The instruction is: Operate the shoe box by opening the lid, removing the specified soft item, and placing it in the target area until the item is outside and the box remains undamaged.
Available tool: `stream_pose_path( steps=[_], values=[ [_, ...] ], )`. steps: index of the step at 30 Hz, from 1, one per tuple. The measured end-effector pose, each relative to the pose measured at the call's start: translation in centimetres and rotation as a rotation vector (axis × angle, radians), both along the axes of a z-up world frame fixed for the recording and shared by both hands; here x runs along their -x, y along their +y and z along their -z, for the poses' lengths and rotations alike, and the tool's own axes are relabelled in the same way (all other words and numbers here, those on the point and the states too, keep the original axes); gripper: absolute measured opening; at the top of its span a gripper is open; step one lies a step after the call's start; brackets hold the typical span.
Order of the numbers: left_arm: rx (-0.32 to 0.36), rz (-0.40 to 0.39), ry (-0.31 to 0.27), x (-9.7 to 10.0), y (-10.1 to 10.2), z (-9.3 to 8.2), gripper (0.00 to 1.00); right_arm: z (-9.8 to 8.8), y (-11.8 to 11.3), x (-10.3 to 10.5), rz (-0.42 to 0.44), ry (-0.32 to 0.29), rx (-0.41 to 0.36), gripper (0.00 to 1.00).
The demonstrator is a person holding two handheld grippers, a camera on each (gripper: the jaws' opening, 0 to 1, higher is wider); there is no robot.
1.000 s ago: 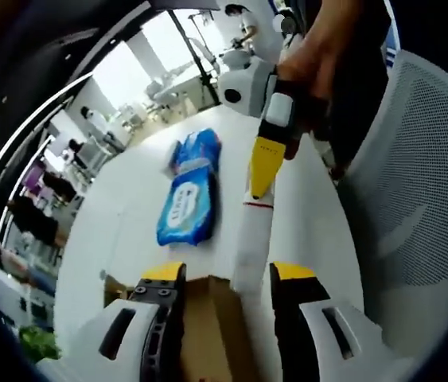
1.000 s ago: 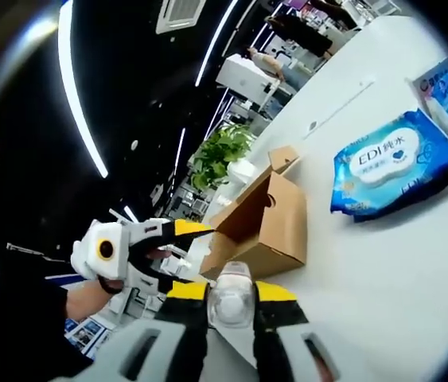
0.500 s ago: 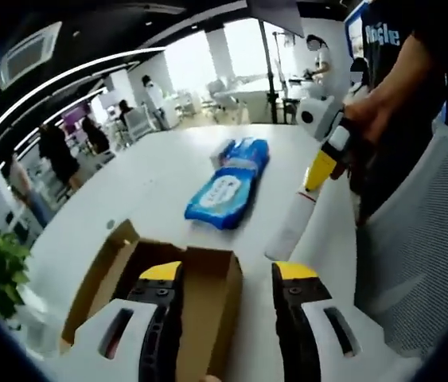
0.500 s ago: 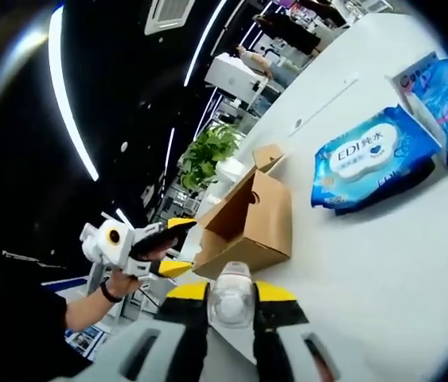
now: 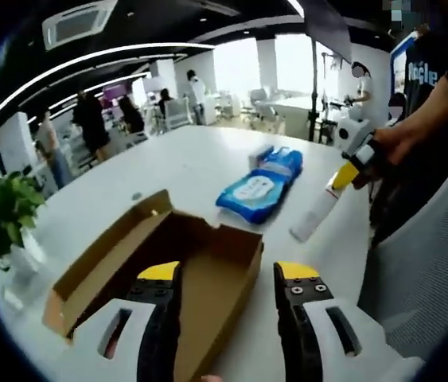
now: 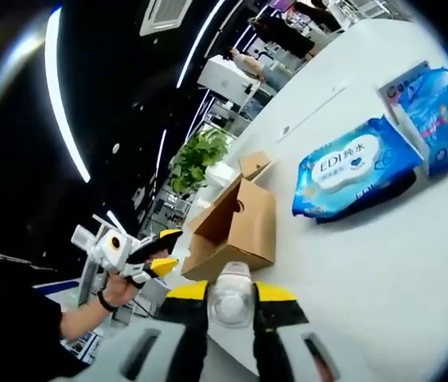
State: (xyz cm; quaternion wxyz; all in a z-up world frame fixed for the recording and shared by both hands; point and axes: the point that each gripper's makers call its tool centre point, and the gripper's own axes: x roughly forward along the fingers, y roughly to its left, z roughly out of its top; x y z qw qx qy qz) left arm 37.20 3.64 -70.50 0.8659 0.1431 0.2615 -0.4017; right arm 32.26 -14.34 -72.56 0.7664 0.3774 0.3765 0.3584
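An open brown cardboard shoe box [image 5: 208, 263] lies on the white table [image 5: 168, 171], lid flap spread to the left. My left gripper [image 5: 228, 274] hovers just above its near corner, jaws open and holding nothing. In from the right comes my right gripper [image 5: 340, 180], shut on a long white bottle [image 5: 313, 220] held above the table beside the box. In the right gripper view that gripper [image 6: 231, 293] clamps the bottle's end [image 6: 230, 296]. Beyond it are the box [image 6: 239, 227] and my left gripper [image 6: 166, 250], in a hand.
A blue wipes pack [image 5: 257, 185] lies past the box, with a second blue pack [image 6: 440, 102] behind it. A potted plant [image 5: 5, 215] stands at the table's left edge. A mesh chair [image 5: 426, 263] and a person's arm are at right. People stand far back.
Both grippers have drawn apart. The right one carried the bottle away from the box and the left jaws. The left view now looks at the box from higher and farther back.
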Motion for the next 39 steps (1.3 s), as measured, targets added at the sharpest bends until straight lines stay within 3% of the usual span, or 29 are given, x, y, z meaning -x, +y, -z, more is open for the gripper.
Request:
stream_pose_path(
  steps=[14, 26, 39],
  values=[
    [0.053, -0.067, 0.035, 0.4, 0.7, 0.9, 0.46, -0.8, -2.7, -2.0, -0.010, -0.010, 0.090, 0.16],
    [0.080, -0.115, 0.074, 1.4, 1.6, 2.0, 0.46, -2.0, -5.8, -6.2, -0.021, -0.077, 0.167, 0.16],
    [0.066, -0.165, 0.079, 1.8, 3.4, 1.9, 0.45, -1.7, -7.5, -9.6, -0.138, -0.116, 0.296, 0.16]
  ],
)
